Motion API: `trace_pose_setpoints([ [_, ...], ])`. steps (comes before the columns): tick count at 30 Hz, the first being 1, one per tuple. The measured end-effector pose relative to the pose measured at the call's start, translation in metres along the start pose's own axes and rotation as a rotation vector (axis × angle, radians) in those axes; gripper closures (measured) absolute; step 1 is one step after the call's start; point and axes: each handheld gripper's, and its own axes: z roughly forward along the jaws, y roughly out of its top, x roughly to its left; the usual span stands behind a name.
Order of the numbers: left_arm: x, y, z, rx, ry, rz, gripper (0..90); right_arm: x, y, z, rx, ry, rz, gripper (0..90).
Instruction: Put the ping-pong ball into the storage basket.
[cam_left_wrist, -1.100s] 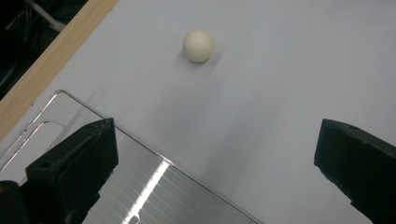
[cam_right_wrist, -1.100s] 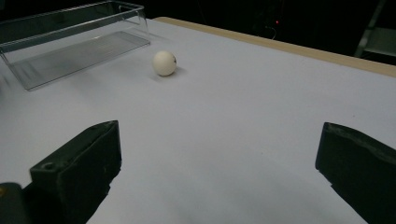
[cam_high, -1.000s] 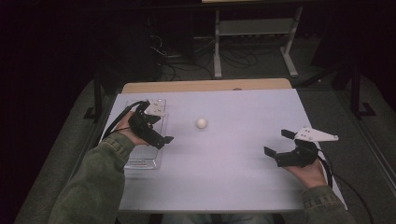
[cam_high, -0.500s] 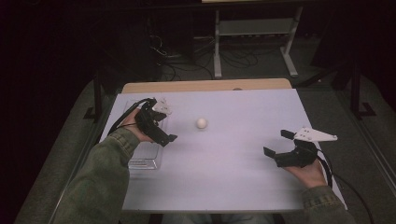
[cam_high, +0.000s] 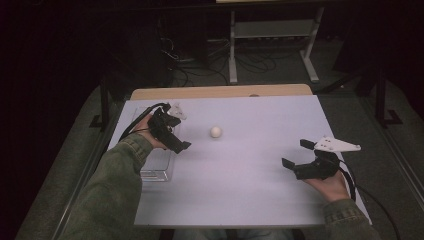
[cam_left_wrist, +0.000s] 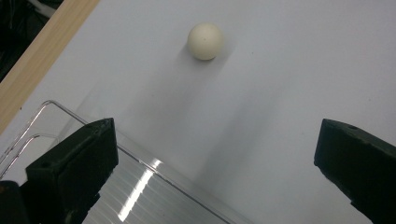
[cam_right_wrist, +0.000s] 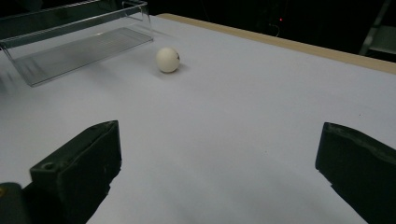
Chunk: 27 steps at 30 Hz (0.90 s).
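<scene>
Ball (cam_high: 215, 131): small, cream-white, round; it lies alone on the table, well up from the near edge and a little left of the middle. In the left gripper view it sits ahead of the jaws and left of the gap's centre line, apart from both; in the right gripper view it lies far off, up and left.
Table (cam_high: 260, 200): pale top, with a wooden strip along the far edge beyond the ball.
Tray (cam_high: 156, 172): clear plastic, shallow, oblong, left of the ball at the table's left edge; nothing shows inside it. In the right gripper view its near corner stands just beside the ball, not touching.
Left gripper (cam_high: 176, 142): held over the tray's right wall, left of the ball and near it, jaws pointing toward the ball's side. Jaws stand wide apart with nothing between them; one jaw hangs over the tray rim, the other over bare table.
Right gripper (cam_high: 299, 156): well right of the ball and nearer the person, low over the table, aimed left toward the ball. Jaws spread wide and hold nothing.
Hands: each grips its tool from behind; green sleeves run off toward the near edge.
</scene>
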Motion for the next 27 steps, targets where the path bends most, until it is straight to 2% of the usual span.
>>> trace_pose_setpoints([
  [9,0.001,0.008,0.007,0.01,-0.005,0.018,0.0,0.0,0.0,0.0,0.0,0.001,-0.004,0.0],
  [17,-0.003,0.023,0.014,0.014,-0.018,0.061,0.0,0.001,0.0,-0.001,0.0,0.003,-0.005,0.0],
  [24,-0.002,0.034,0.014,0.007,-0.024,0.072,0.0,0.001,0.0,0.0,0.004,0.004,-0.009,0.0],
  [27,0.0,0.038,0.015,0.02,-0.025,0.086,0.0,0.001,0.0,-0.001,-0.002,0.0,-0.007,0.0],
])
